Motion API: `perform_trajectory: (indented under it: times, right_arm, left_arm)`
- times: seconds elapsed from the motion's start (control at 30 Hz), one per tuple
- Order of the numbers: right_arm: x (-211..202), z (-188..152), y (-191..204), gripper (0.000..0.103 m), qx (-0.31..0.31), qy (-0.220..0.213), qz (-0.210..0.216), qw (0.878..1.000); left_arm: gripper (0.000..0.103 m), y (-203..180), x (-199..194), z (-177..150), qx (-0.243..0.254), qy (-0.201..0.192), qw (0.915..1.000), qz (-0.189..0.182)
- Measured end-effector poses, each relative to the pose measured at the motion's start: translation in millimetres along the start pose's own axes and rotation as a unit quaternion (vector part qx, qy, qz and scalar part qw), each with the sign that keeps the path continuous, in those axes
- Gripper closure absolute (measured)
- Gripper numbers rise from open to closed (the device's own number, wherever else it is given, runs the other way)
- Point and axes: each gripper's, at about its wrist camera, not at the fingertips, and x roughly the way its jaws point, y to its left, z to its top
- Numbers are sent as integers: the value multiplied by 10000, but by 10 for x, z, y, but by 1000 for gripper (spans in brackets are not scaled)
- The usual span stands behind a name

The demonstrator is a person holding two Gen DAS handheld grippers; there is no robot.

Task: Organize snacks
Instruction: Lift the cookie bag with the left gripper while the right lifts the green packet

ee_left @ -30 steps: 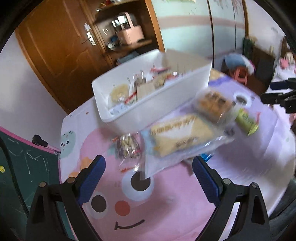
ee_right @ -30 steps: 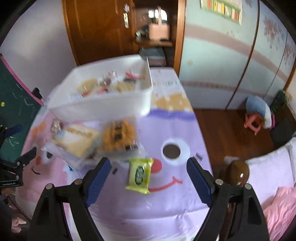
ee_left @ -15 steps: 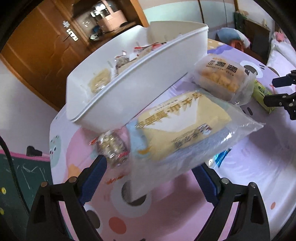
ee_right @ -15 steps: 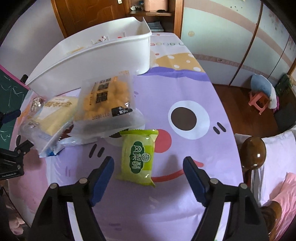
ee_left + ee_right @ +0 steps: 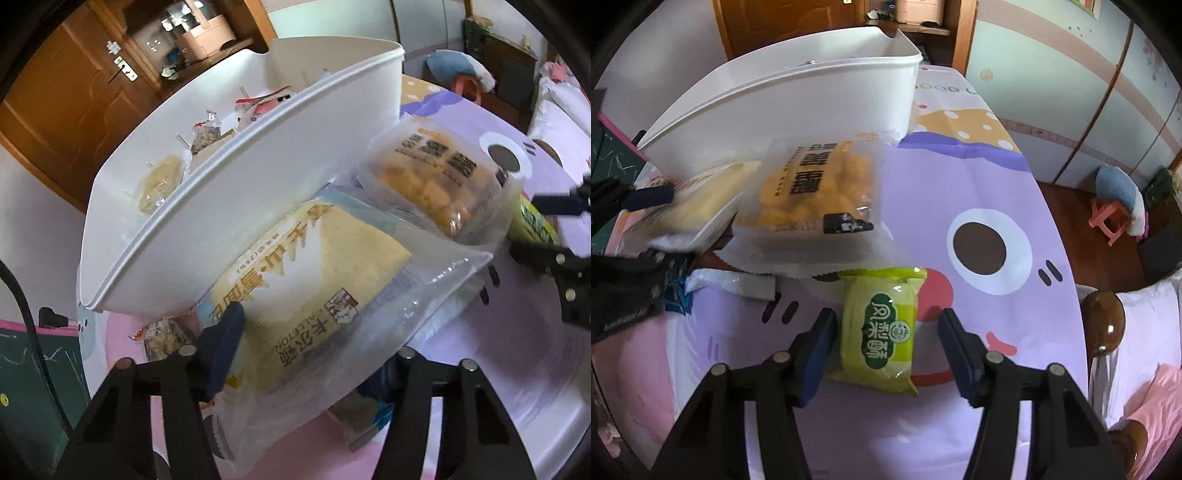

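Both grippers are at the pick-up step, each closing on a different snack beside the white bin (image 5: 783,110), which stands toward the far left corner of the tabletop (image 5: 1015,206) and already holds several wrapped snacks. The right gripper (image 5: 886,343) straddles the green pastry packet (image 5: 882,328) lying near the middle of the tabletop; its jaws have just been closing, the left pad is at the wrapper's edge and the right pad stands just clear of it, so the packet is between them but not yet pinched. The left gripper (image 5: 314,350) has also just been closing, around the near end of the clear-wrapped yellow cake bag (image 5: 310,280), which leans against the bin's near wall; its left pad lies against the film, while the right pad is hidden under the bag, so I cannot tell whether the grip is made. A 3rd item, the frosted bag of golden puffs (image 5: 816,192), lies between the 2 targets, its near edge touching the green packet. Next, I judge, each pair of jaws must finish squeezing, then lift and carry its snack over the bin's rim (the soft film may slip or drag its neighbour). Readable print: "CALLETON" and "(25g)" on the cake bag, green Chinese characters on the pastry packet, and a date stamp too blurred to read on the puffs.
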Motion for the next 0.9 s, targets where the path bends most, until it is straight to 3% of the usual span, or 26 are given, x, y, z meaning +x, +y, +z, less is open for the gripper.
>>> perform_trajectory:
  times: [0.03, 0.17, 0.4, 0.5, 0.73, 0.9]
  right_arm:
    - [-8, 1, 7, 65, -28, -21, 26, 10000]
    - [-20, -24, -2, 66, -12, -60, 44, 10000]
    - [-103, -135, -15, 66, 54, -52, 194, 9998]
    - [-163, -186, -31, 66, 125, -17, 389, 9992]
    - [-443, -265, 32, 67, 112, -225, 567, 9981]
    - [-578, -275, 99, 67, 7, -360, 621, 9974]
  left_arm:
    - [53, -6, -9, 14, -22, -17, 10000, 15]
    - [64, -14, -115, 30, -110, -186, 9997, 122]
    - [71, 178, -467, -110, -974, -428, 9941, -218]
    - [74, 307, -677, -250, -1550, -541, 9848, -569]
    - [82, 597, -1144, -652, -2688, -871, 9523, -1156]
    - [83, 659, -1328, -828, -2904, -1016, 9447, -1137]
